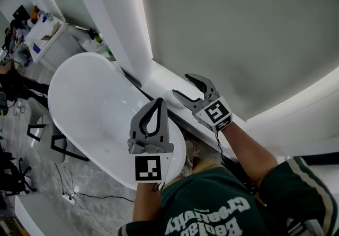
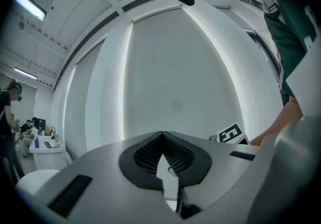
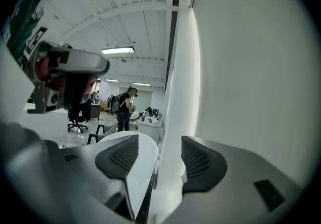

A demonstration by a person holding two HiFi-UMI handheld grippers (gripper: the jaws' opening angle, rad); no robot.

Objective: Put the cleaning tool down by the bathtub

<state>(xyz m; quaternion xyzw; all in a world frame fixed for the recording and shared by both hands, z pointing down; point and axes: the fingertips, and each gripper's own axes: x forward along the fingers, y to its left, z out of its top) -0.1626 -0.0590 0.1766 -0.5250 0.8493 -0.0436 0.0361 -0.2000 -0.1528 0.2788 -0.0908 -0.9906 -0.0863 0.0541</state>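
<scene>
Over the near end of the bathtub (image 1: 87,105): left gripper (image 1: 159,102) pointing up toward the wall, jaws brought together so the tips touch. The left gripper view confirms this: left gripper (image 2: 161,133) tips meet, with only a narrow slot lower down and nothing in it. Its marker cube (image 1: 148,169) faces the head camera.

Right gripper (image 1: 180,84): jaws spread wide, gap empty. It sits just right of the tub over the white ledge (image 1: 159,82) at the foot of the wall. In its own view the right gripper (image 3: 159,143) has both dark pads clearly apart, with a lit white column running up between them. Marker cube (image 1: 217,113) sits on its back.

Cleaning tool: cannot be picked out in any view; neither gripper carries anything.

Tub: white, oval, freestanding, long axis running away up-left, right rim close beside the ledge. Grey wall panel (image 1: 228,28) above the ledge, edged by bright white strips.

Further out: white cart (image 1: 45,39) with small items beyond the far end of the tub; cables (image 1: 69,187) on the floor to its left. Person standing (image 3: 125,103) in the distance in the right gripper view.
</scene>
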